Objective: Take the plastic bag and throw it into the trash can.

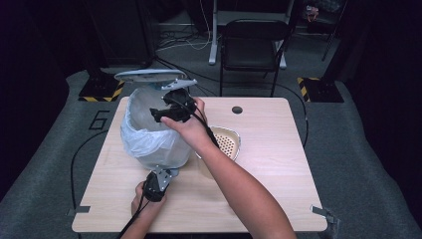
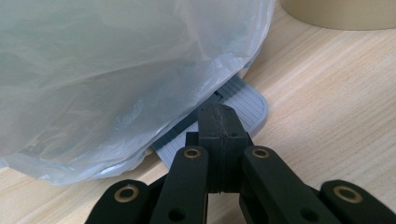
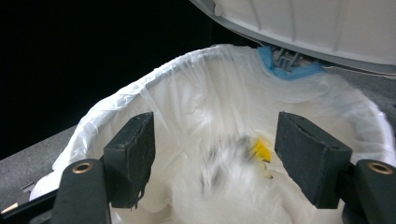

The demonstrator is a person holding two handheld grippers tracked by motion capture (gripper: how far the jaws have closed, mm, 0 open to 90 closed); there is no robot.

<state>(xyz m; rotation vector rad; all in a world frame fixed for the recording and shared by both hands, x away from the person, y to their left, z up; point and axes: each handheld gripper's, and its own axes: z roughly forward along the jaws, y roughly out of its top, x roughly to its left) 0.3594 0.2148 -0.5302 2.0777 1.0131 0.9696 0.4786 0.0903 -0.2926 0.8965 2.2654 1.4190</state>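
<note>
High view: the left gripper [image 1: 158,180], jaws pressed together, holds down the pedal [image 2: 243,100] of the lined bin [image 1: 154,130] on the bench [image 1: 278,164]. The right gripper [image 1: 171,107], jaws spread, hovers over its mouth, seemingly having dropped blurred scraps [image 3: 243,156]; next, withdraw and release the pedal.

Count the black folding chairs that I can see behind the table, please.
1. A black folding chair stands on the floor beyond the table's far edge, near its middle. The dark background may hide others.
</note>
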